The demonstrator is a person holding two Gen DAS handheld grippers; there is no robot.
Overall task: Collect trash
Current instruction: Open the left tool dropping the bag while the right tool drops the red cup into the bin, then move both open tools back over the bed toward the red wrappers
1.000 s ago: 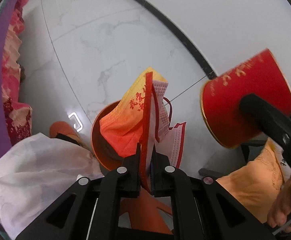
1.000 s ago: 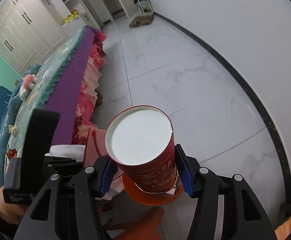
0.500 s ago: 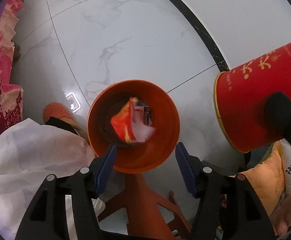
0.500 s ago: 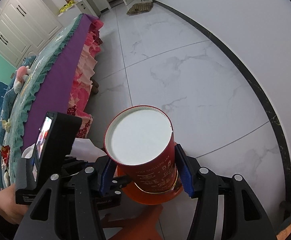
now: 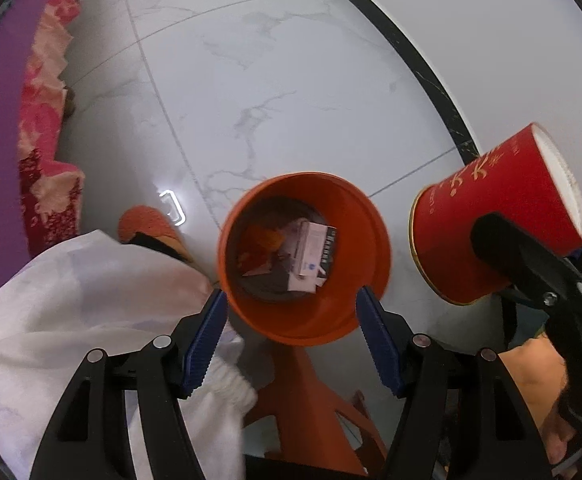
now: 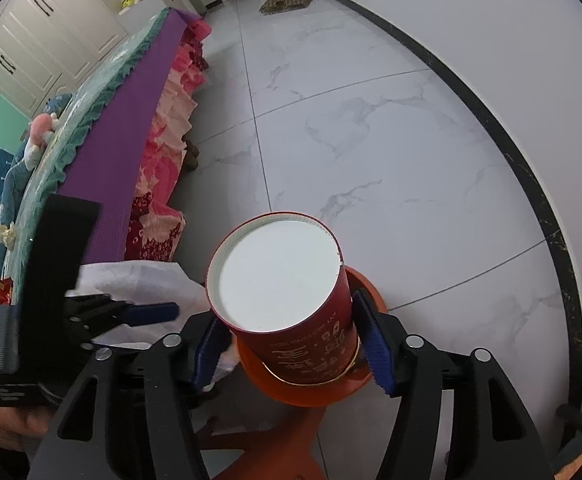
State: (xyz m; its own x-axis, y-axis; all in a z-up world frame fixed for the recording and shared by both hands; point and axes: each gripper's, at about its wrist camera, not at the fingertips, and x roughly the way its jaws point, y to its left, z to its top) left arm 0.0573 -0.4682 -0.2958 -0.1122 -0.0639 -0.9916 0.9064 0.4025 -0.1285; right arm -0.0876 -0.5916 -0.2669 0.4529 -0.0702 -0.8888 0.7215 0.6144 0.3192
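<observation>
Two opening tools (image 5: 291,332), orange bin (image 5: 307,320)

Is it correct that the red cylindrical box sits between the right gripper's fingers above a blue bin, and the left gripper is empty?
Not quite. The bin is orange, not blue, as the left wrist view shows. The red cylindrical box does sit between the right gripper's opening jaws, and the left gripper, also opening, is empty.

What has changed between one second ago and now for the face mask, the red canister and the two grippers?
The left gripper let go of the face mask, which fell into the orange bin; its jaws are opening, with nothing between them. The right gripper is opening around the red canister, and a gap shows beside its right pad. The bin stayed in its place, and the canister is not yet in it.
</observation>
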